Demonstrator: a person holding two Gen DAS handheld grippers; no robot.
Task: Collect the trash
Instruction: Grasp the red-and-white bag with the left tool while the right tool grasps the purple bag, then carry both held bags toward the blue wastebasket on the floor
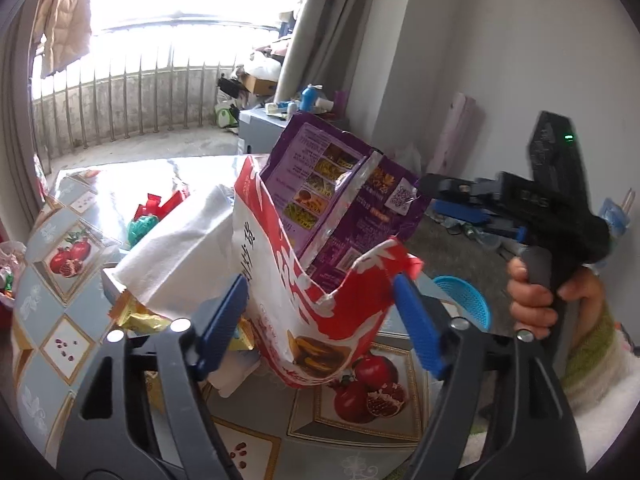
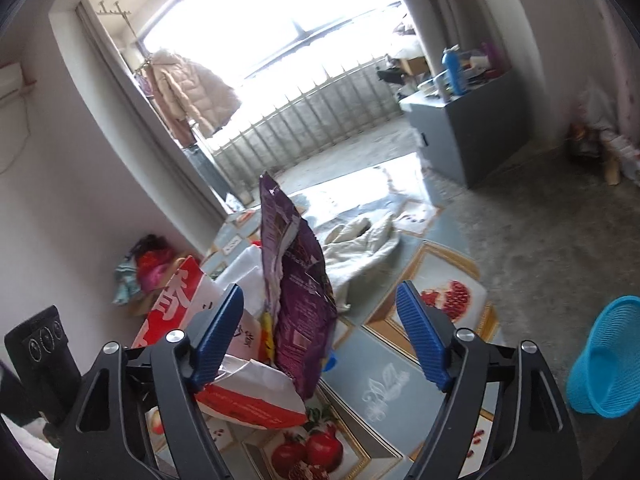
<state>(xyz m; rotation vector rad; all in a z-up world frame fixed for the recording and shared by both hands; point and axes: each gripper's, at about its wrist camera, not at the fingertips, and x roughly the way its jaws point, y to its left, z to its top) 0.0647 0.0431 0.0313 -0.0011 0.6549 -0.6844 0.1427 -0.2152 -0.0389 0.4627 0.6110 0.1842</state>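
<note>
Near edge of the table point(image 1: 60, 332), on the pomegranate-print cloth: a red-and-white snack bag point(image 1: 288, 280), upright, mouth torn open. Stuck into that mouth and rising well above it, a purple snack bag point(image 1: 344, 184), creased and tilted to the right.

Left tongs point(image 1: 320, 284) around the red-and-white bag, one blue pad at each side and the bag filling the gap from pad to pad. Edges of the bag meeting both pads; cannot tell whether squeezed or only touched.

Right tongs point(image 2: 320, 288) parted wide. In the right wrist view, purple bag in the gap, nearer the left pad and well clear of the right pad point(image 2: 420, 340). Left pad overlapping the red-and-white bag in that view; contact not clear. Nothing clamped.

In the left wrist view, far right: right tongs held in a hand point(image 1: 536, 296), knitted sleeve behind it.

Just left of the bags, a heap of white tissue point(image 1: 180, 256), with a yellow wrapper point(image 1: 140, 316) under its near edge. Farther left on the table, red and green sweet wrappers point(image 1: 148, 220). Beyond the bags, a crumpled white cloth point(image 2: 360, 248).

Off the table to the right, on the floor: a blue plastic basket point(image 2: 604, 364), tipped on its side
</note>
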